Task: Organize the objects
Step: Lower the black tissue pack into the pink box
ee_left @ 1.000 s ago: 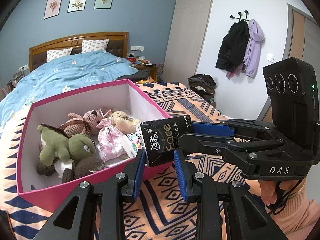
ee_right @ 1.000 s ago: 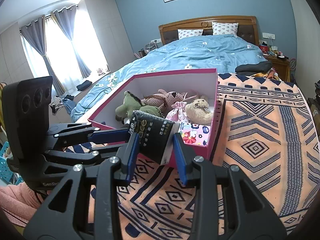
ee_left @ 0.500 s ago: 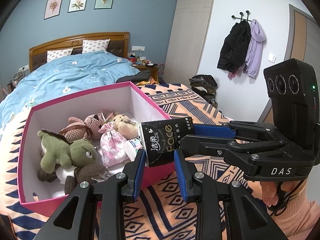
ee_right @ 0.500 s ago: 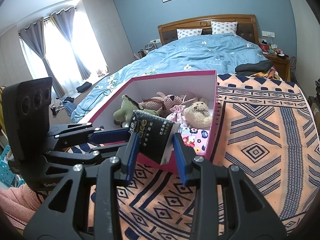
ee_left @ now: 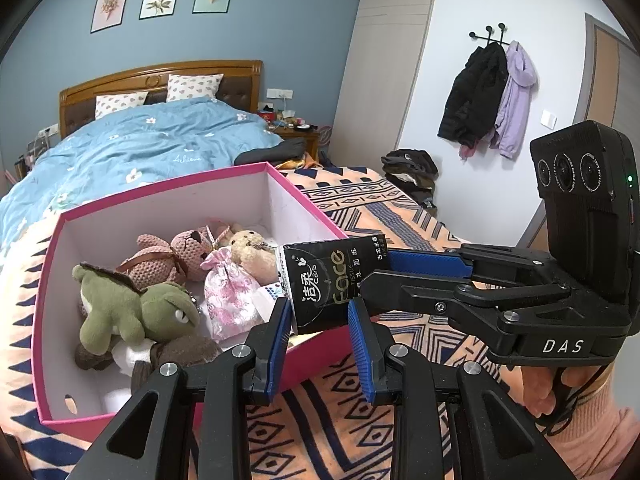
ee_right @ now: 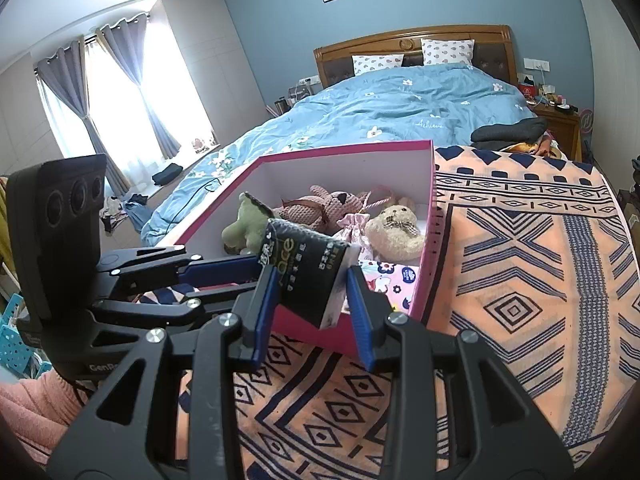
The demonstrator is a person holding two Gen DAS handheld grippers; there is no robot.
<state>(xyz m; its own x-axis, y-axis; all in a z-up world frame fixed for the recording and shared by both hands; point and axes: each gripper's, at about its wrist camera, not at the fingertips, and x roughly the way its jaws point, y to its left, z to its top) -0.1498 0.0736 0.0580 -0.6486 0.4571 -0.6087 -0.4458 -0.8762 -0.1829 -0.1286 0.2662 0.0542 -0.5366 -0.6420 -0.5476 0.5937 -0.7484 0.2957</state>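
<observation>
Both grippers hold one black tissue pack (ee_left: 328, 280), labelled "Face", above the near right corner of a pink box (ee_left: 168, 190). My left gripper (ee_left: 319, 312) is shut on the pack's near end. My right gripper (ee_right: 311, 284) is shut on the same pack (ee_right: 308, 270) from the other side; its blue finger also shows in the left wrist view (ee_left: 428, 262). In the box (ee_right: 428, 240) lie a green plush dinosaur (ee_left: 132, 312), a pink knitted bear (ee_left: 164, 258), a beige bear (ee_left: 250, 250) and a pink floral pouch (ee_left: 228, 292).
The box sits on a bed with an orange and navy patterned blanket (ee_right: 520, 280). A blue duvet (ee_left: 140, 148) covers the far half. Coats (ee_left: 488, 96) hang on the right wall; a window with curtains (ee_right: 120, 92) is at the left.
Both grippers, still holding the tissue pack, have shifted slightly over the box's corner; the box looks a little lower and nearer in both views.
</observation>
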